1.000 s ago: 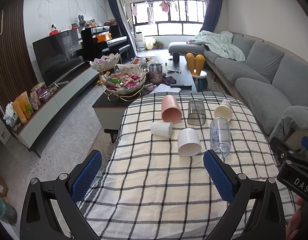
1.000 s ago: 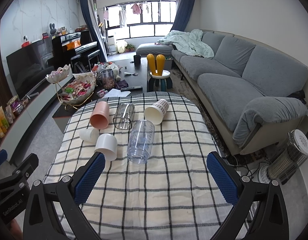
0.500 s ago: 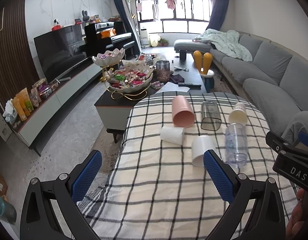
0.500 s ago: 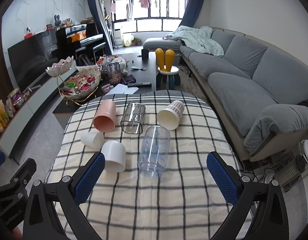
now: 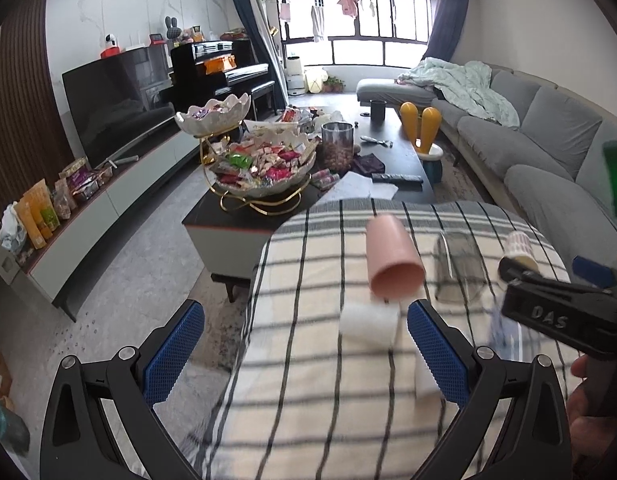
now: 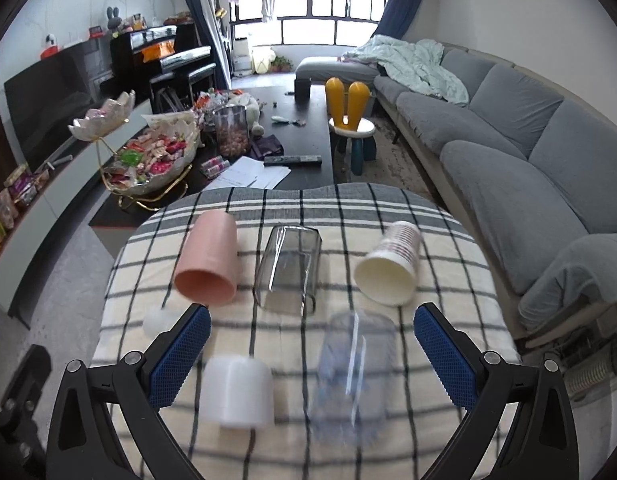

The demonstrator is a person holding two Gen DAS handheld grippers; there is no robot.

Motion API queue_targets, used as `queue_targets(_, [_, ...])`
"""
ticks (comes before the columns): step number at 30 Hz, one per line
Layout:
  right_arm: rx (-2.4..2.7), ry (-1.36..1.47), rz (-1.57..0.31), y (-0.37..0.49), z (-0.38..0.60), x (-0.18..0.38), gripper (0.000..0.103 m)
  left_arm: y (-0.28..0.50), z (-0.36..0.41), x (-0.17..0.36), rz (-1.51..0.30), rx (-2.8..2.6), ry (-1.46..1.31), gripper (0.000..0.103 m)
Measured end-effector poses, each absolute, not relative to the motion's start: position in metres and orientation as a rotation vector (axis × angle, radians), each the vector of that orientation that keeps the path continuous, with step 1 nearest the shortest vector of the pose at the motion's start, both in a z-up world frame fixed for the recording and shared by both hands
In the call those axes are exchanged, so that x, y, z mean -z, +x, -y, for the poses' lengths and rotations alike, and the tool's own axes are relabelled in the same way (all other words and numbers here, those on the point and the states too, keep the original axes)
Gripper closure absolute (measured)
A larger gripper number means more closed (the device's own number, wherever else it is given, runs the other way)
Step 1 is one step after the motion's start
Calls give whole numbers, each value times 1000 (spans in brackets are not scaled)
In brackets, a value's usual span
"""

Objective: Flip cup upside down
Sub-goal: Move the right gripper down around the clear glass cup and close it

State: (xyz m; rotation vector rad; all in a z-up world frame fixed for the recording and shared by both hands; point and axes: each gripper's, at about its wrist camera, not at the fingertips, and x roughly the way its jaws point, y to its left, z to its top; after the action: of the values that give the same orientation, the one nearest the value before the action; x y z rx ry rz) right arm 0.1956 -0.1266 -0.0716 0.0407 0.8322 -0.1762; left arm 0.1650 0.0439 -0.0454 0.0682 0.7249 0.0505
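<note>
Several cups lie on their sides on a checked tablecloth point(image 6: 448, 248). In the right wrist view: a pink cup point(image 6: 209, 261), a clear glass point(image 6: 289, 269), a patterned paper cup point(image 6: 390, 269), a clear blue-tinted tumbler point(image 6: 350, 372), a white cup point(image 6: 237, 391) and a small white cup point(image 6: 158, 318). My right gripper point(image 6: 312, 354) is open and empty, just above the tumbler and white cup. My left gripper point(image 5: 304, 354) is open and empty near the table's left edge, short of the small white cup point(image 5: 368, 322) and pink cup point(image 5: 392, 262).
A dark coffee table point(image 6: 308, 128) with snack bowls point(image 6: 156, 160) and a jar stands beyond the table. A grey sofa point(image 6: 528, 140) runs along the right. A TV unit point(image 5: 108, 192) lines the left wall. The right gripper's body point(image 5: 560, 314) shows in the left wrist view.
Both grippers have moved forward toward the cups, which now look larger and nearer. The left gripper has also shifted left toward the table's edge. Both stay open.
</note>
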Motion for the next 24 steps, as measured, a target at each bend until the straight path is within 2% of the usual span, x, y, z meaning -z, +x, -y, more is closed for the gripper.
queue_targets(10, [215,74,-1001,293,134,131,10,248,-45,77,-753,-64,74,0])
queue_targets(19, [216,98,-1088,319,135,163,13,271,-49,95,-780,-60,55,0])
queue_targets(24, [202,133,-1127,327,137,174,23,272,-51,96,-783,-64,49,0])
